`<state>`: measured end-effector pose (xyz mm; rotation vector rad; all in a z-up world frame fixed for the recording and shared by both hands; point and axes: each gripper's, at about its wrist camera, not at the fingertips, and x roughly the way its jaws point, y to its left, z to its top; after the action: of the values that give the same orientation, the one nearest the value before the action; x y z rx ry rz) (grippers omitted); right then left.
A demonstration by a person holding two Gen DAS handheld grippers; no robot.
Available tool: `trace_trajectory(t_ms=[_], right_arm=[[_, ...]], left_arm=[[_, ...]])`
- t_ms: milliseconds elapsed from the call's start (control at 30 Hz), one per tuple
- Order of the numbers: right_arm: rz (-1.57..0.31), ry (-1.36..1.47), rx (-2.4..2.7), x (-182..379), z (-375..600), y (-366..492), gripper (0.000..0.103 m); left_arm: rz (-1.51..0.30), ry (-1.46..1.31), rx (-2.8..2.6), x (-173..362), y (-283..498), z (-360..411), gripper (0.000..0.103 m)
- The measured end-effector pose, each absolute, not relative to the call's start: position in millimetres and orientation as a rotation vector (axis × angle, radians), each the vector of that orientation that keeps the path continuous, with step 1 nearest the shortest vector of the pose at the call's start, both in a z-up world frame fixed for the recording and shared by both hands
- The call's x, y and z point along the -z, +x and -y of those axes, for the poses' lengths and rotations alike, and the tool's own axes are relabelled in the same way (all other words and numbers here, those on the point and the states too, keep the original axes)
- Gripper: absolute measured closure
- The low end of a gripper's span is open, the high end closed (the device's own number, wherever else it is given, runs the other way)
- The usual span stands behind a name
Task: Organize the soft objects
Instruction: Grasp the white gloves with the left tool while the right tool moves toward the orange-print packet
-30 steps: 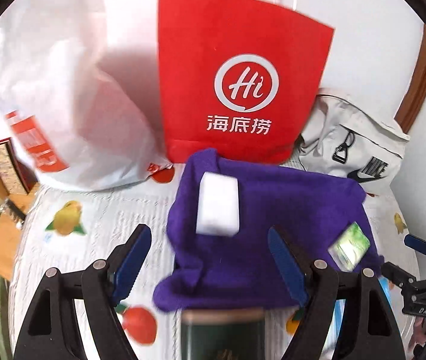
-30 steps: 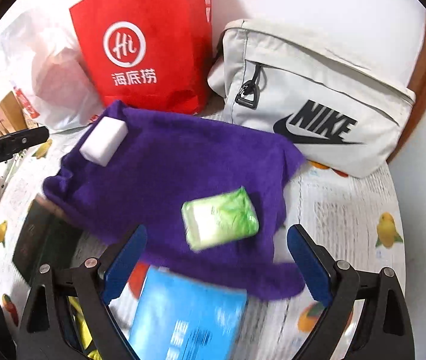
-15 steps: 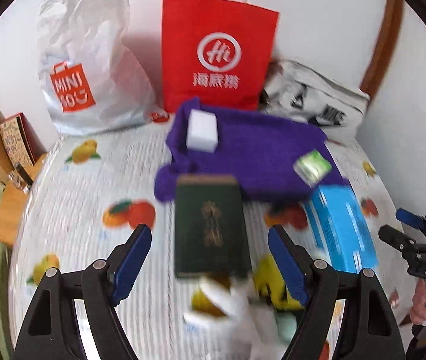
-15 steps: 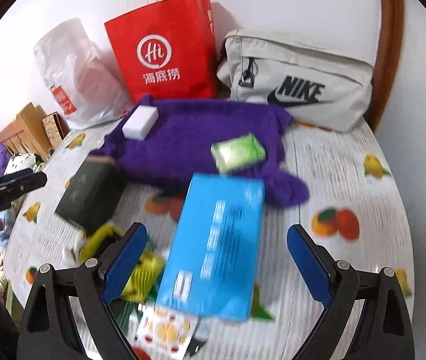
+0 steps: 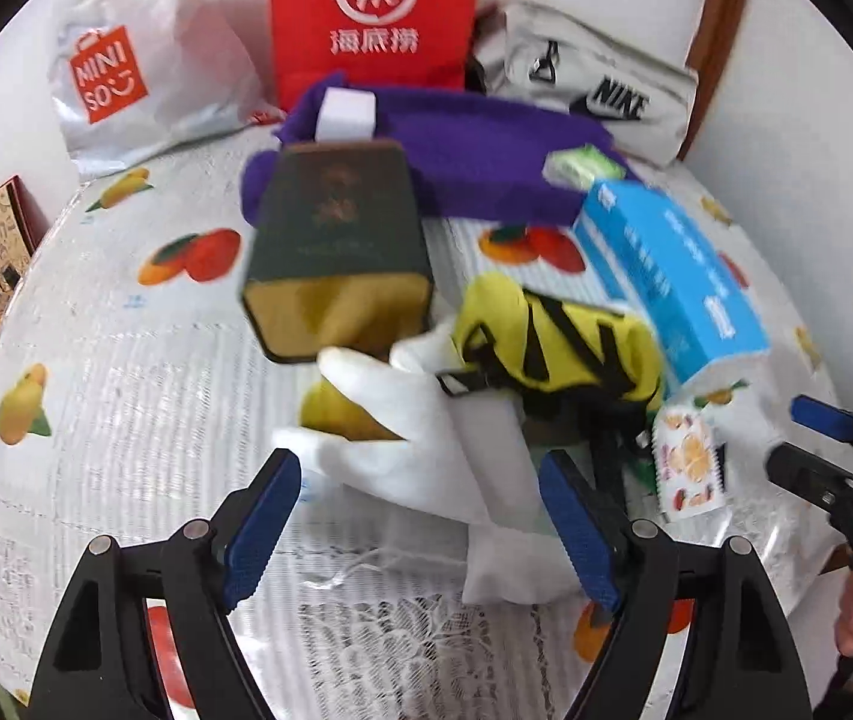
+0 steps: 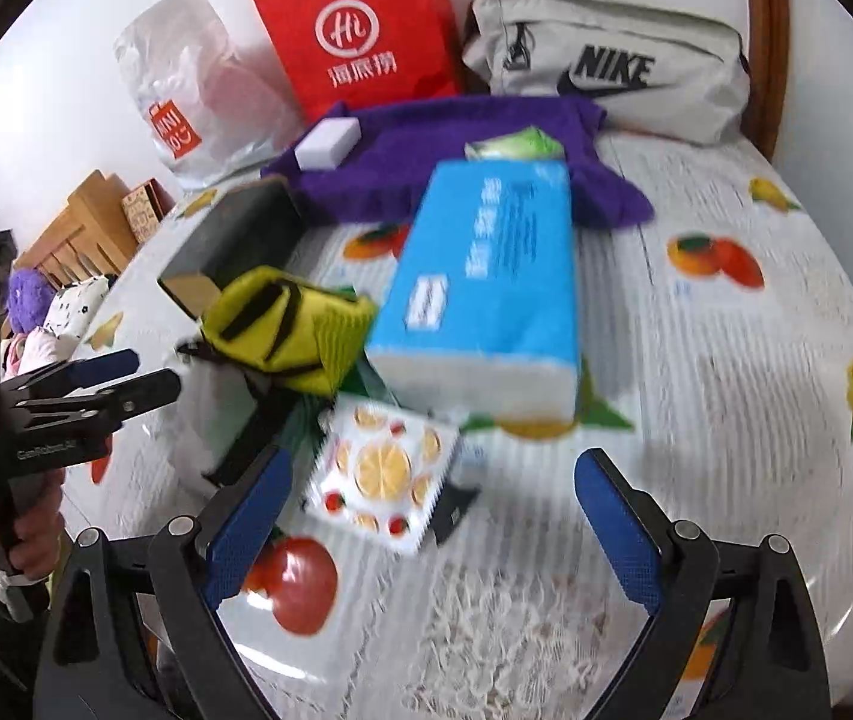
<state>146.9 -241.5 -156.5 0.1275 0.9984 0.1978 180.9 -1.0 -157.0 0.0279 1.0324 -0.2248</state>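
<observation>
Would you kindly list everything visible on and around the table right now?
tablecloth: 1, white with fruit print, over the table
paper bag: 1, red, back
plastic bag: 1, white, back left
Nike bag: 1, grey, back right
towel: 1, purple, before the bags
sponge block: 1, white, on towel
tissue pack: 1, green, on towel
box: 1, dark green, centre left
tissue box: 1, blue, centre
pouch: 1, yellow, centre
glove: 1, white, near left claw
sachet: 1, fruit-printed, near right claw
left claw: open
right claw: open

Motion-blurred print on the blue tissue pack (image 6: 486,276); purple cloth (image 5: 486,144) partly behind the dark box (image 5: 336,228).
</observation>
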Motion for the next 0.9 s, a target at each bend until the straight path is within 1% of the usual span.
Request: trace_trajectory(t_ms=[167,200,233,267,300,333,367,400,567,733,900], right_arm=[[-0.997,0.146,-0.178,165,248,133,0.008],[-0.994,0.149,-0.176,166,248,131,0.008],[-0.994,0.147,-0.179,168,248,129,0.008],[-0.993,0.143,-0.180,170,248,128,0.008],[-0.993,0.139,-0.177,172,247,128,0.008],[-0.994,0.135,-0.172,173,247,129,0.008],[-0.997,0.133,-0.171,174,246,130,0.008],[-0.999,0.136,-0.177,175,246,131,0.008],[-0.996,0.151,-0.200,178,242,133,0.008],[-1.013,0.144,-0.210,187,233,137,0.008],[-1.022,0.118,-0.214,192,223,142,0.008]], left_arm=[[-1.006,0.145,0.177,177,185,22,0.022],[-0.998,0.156,0.173,180,185,24,0.023],[-0.991,0.160,0.172,181,186,26,0.028],[-0.985,0.159,0.186,182,186,27,0.052],[-0.992,0.152,0.215,181,185,28,0.071],[-0.996,0.145,0.235,179,184,27,0.076],[-0.989,0.141,0.240,177,183,26,0.085],[-0.977,0.127,0.250,172,181,23,0.091],[-0.948,-0.053,0.340,140,172,-4,0.091],[-0.893,-0.069,0.292,116,165,-24,0.091],[-0.888,-0.187,0.311,103,164,-52,0.091]])
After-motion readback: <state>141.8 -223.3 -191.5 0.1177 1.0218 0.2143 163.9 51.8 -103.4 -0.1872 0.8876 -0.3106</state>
